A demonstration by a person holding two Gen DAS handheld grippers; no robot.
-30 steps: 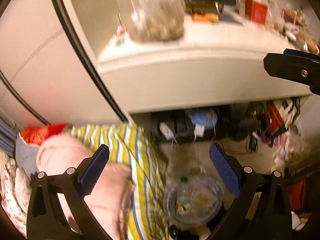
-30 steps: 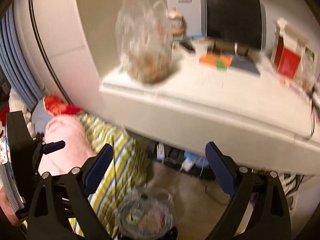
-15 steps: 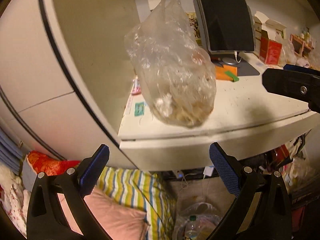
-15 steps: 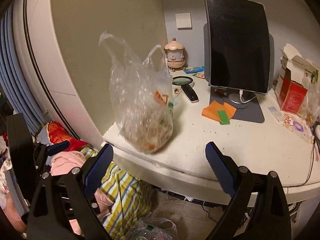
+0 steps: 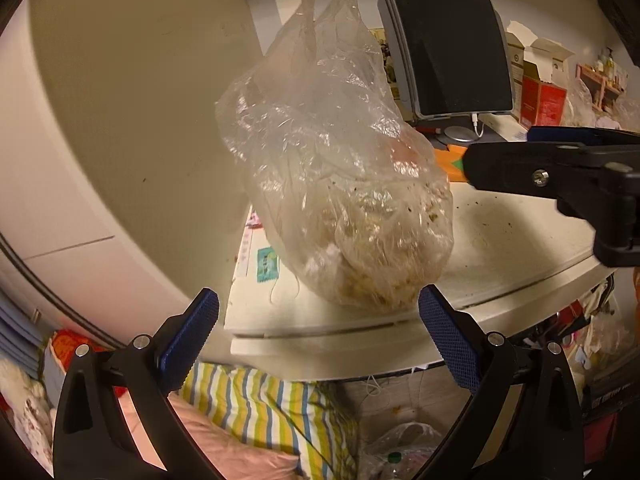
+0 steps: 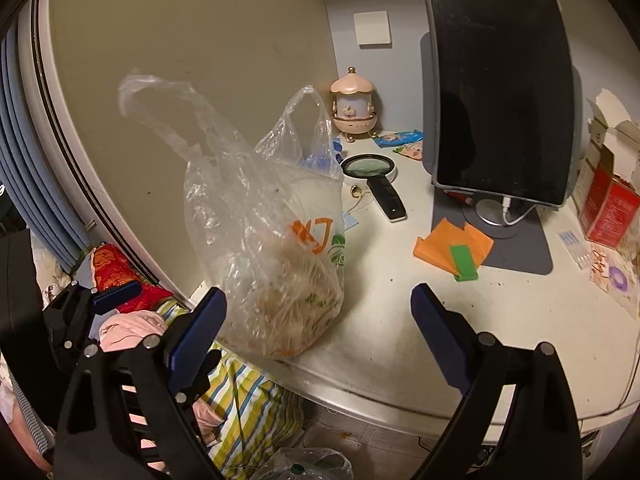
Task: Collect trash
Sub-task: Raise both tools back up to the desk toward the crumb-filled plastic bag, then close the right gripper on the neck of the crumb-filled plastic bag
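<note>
A clear plastic bag of trash (image 5: pixel 344 200) sits on the near left corner of the white desk (image 5: pixel 520 232), its handles standing up. It also shows in the right wrist view (image 6: pixel 276 256), with orange print on its side. My left gripper (image 5: pixel 316 340) is open and empty, just in front of and below the bag. My right gripper (image 6: pixel 316 332) is open and empty, with the bag just beyond its left finger. The right gripper's finger (image 5: pixel 552 168) reaches into the left wrist view from the right.
On the desk stand a dark tablet on a stand (image 6: pixel 500 92), a magnifier (image 6: pixel 370 168), a remote (image 6: pixel 386 198), orange and green paper (image 6: pixel 452 246), a red box (image 6: pixel 608 208) and a pink lamp (image 6: pixel 354 104). Striped bedding (image 5: pixel 260 408) and a floor bin bag (image 5: pixel 400 448) lie below.
Both grippers rose from looking under the desk at the floor bin to desk height and came closer to the trash bag. Both stayed open.
</note>
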